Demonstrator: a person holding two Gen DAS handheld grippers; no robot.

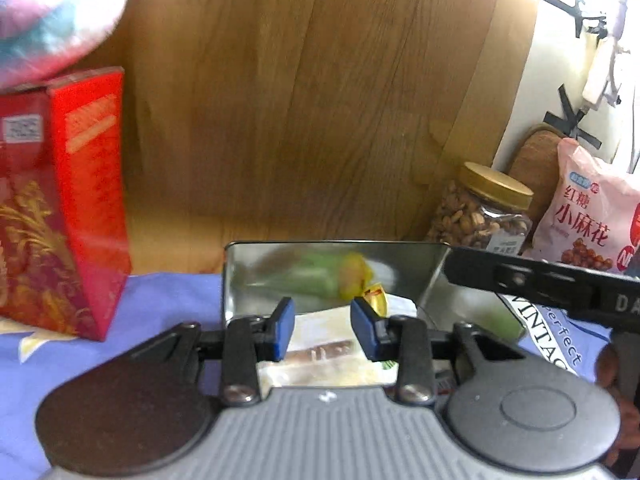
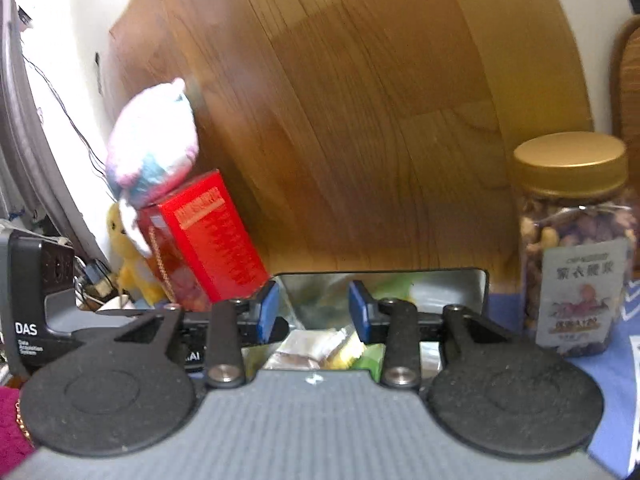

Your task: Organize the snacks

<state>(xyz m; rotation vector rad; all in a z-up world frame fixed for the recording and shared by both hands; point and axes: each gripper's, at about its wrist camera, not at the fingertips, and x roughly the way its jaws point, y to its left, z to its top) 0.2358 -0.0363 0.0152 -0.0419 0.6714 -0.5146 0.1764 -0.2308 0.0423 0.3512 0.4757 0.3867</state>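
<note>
Hovering, left wrist view: left gripper (image 1: 322,328) pointed down over the open metal tin (image 1: 332,258); jaws narrowly parted with nothing pressed between the blue pads (image 1: 282,330); the pale snack packets (image 1: 320,344) lie below and beyond them, not gripped
Tin contents: small wrapped snacks, one yellow wrapper (image 1: 376,300) near the right pad; the shiny far wall mirrors green and yellow shapes; gathering loose pieces into one box looks to be the point
Tin's place: on the blue cloth (image 1: 168,300), close to the wooden panel (image 1: 304,92) at the far side
Left side: red box (image 1: 76,200) upright on the cloth, a pink and blue bag (image 1: 52,12) resting on top of it, probably stacked to save room
Right side: nut jar (image 1: 480,210) with a gold lid and a pink snack bag (image 1: 592,216) against the far wall, lined up as though sorted; the other gripper's black body (image 1: 560,284) reaches in over the tin's right rim
Right wrist view: right gripper (image 2: 314,312) also aimed into the tin (image 2: 384,276); jaws moderately wide and empty; wrapped snacks (image 2: 316,344) show in the gap below, none touched, so a release or a fresh pick seems equally likely
Left of it: the left gripper's body (image 2: 40,304) beside the tin, red box (image 2: 208,240) leaning behind, soft bag (image 2: 154,144) on top, a yellow plush toy (image 2: 128,256) at the far left
Right of it: second jar (image 2: 576,248) of mixed nuts, upright on the cloth (image 2: 616,400), just beside the tin
</note>
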